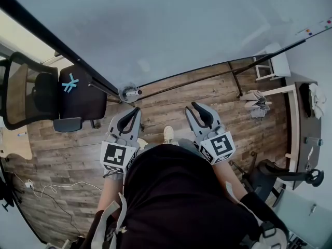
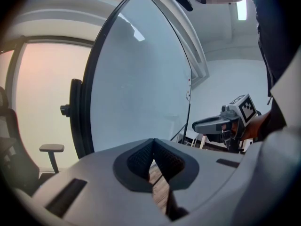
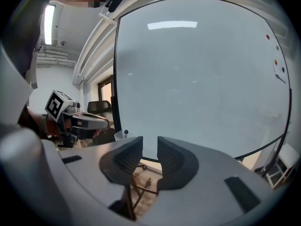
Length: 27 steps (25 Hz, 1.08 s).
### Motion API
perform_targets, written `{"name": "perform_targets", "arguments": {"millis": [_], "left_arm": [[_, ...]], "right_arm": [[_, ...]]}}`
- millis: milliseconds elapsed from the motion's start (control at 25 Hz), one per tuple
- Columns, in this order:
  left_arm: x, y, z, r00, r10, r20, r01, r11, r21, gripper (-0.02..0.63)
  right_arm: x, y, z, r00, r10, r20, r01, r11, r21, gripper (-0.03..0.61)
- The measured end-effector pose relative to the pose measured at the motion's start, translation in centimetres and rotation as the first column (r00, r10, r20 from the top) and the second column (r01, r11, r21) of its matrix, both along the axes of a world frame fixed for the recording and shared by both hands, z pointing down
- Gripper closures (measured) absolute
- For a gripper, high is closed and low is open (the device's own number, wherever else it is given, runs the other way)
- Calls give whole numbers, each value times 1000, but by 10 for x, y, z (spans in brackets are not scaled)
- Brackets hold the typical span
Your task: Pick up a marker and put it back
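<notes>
A small clear cup (image 1: pixel 128 93) is fixed at the lower left edge of the whiteboard (image 1: pixel 171 30), and a marker (image 1: pixel 134 93) lies in it. In the right gripper view the same cup (image 3: pixel 122 136) shows a dark marker cap (image 3: pixel 125 132) sticking out. My left gripper (image 1: pixel 135 111) hangs just below the cup, with its jaw tips touching and nothing in them (image 2: pixel 153 147). My right gripper (image 1: pixel 191 109) is held level with it further right, its jaws a small gap apart and empty (image 3: pixel 150 147). Both point at the board.
A black office chair (image 1: pixel 52 95) stands at the left. The whiteboard's dark stand bar (image 1: pixel 207 77) runs over the wooden floor. White cables (image 1: pixel 46 188) lie at the lower left. At the right are a white stool (image 1: pixel 274 65) and a desk (image 1: pixel 303 123).
</notes>
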<state>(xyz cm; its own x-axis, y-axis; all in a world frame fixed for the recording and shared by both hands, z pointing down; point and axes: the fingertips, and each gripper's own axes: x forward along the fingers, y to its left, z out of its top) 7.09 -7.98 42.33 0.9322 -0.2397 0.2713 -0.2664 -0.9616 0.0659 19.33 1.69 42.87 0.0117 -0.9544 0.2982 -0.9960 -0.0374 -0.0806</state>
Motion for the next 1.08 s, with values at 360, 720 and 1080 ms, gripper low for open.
{"name": "perform_targets", "arguments": {"millis": [360, 720, 1080], "left_arm": [[0, 3, -1, 999, 32, 4, -32, 999, 14, 604], [-9, 3, -2, 1000, 7, -13, -7, 1000, 14, 604], [-26, 8, 0, 1000, -29, -11, 29, 1000, 5, 606]], "right_arm": [[0, -1, -5, 1000, 14, -6, -14, 1000, 12, 485], [-1, 0, -9, 1000, 3, -7, -3, 1000, 14, 485], [-13, 4, -11, 1000, -20, -13, 20, 1000, 6, 485]]}}
